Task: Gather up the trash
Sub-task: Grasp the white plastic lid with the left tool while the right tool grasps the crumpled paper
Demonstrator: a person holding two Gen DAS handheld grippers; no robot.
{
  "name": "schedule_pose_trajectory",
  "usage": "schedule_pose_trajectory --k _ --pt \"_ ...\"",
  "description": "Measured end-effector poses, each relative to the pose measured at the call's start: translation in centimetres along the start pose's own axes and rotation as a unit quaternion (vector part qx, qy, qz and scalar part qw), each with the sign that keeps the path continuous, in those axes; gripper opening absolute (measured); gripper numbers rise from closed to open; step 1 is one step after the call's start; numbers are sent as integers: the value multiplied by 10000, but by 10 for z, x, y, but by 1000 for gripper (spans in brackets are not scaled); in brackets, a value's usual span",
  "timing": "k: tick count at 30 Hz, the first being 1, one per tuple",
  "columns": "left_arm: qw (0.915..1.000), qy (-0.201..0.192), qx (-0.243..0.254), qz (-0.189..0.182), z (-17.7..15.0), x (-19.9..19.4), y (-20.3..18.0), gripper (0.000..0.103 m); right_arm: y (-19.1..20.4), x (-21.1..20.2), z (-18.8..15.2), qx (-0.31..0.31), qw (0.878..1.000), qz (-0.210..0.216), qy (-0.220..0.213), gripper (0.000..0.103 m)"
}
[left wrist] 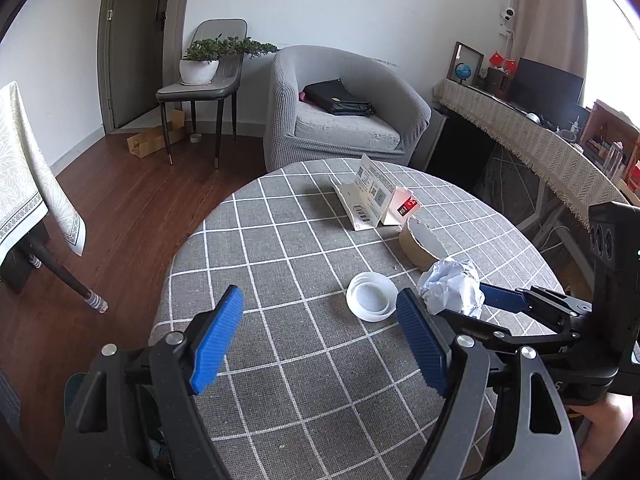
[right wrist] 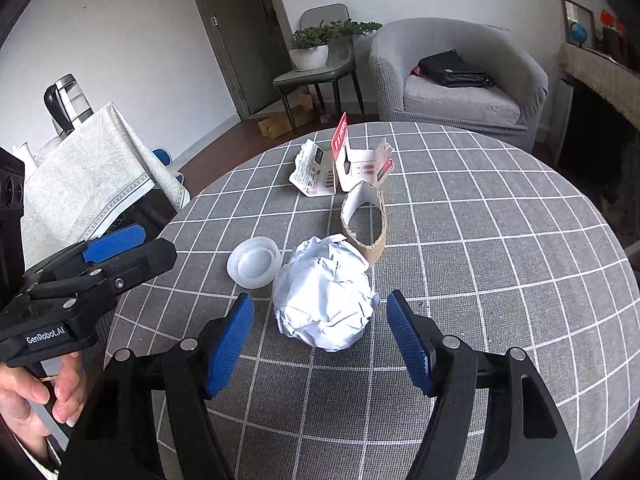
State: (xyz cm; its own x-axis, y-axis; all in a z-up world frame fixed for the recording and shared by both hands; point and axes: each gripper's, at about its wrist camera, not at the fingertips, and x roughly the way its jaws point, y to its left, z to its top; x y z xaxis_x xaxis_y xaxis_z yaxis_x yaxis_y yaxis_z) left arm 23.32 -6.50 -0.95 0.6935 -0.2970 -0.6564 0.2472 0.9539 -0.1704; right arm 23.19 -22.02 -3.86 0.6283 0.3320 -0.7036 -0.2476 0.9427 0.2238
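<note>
A crumpled white paper ball (right wrist: 326, 300) lies on the round table with the grey checked cloth (right wrist: 500, 240). My right gripper (right wrist: 320, 307) straddles the ball, open, with a gap at each blue pad. In the left wrist view the same ball (left wrist: 452, 286) sits beside a white plastic lid (left wrist: 372, 296). My left gripper (left wrist: 320, 298) hovers open over bare cloth, just short of the lid. Behind the ball stand a brown cardboard ring (right wrist: 364, 220) and torn white and red packaging (right wrist: 348, 160).
A grey armchair (left wrist: 344, 112) with a black bag stands beyond the table. A chair carrying a potted plant (left wrist: 200, 64) is by the door. A cloth-covered table (right wrist: 80, 184) is at the left, and a long sideboard (left wrist: 540, 140) at the right. A hand (right wrist: 36, 396) holds the left gripper.
</note>
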Motion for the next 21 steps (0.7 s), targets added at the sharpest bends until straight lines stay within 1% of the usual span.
schedule_pose_trajectory --k 1,2,3,6,9,15,17,21 --pt "10000 21 9 -27 1 2 -1 81 -2 3 1 63 10000 50 40 65" --pt "10000 40 19 -49 1 4 -2 81 -3 4 1 113 9999 96 49 59" --pt "10000 55 29 -64 1 5 -3 81 -4 5 2 153 9998 98 33 57" --pt "9999 112 56 -89 2 11 -7 81 -7 5 3 222 9996 162 31 51" --pt "9998 157 70 -117 4 16 -10 81 -12 2 2 270 9994 200 13 50" --pt "9992 370 134 -32 5 30 -17 80 -30 -14 2 498 9985 150 -166 50" --pt "9988 435 205 7 4 33 -22 76 -40 -17 0 616 9978 127 -201 50" --pt "9976 601 346 59 4 43 -32 73 -57 -22 -5 812 9964 117 -225 50"
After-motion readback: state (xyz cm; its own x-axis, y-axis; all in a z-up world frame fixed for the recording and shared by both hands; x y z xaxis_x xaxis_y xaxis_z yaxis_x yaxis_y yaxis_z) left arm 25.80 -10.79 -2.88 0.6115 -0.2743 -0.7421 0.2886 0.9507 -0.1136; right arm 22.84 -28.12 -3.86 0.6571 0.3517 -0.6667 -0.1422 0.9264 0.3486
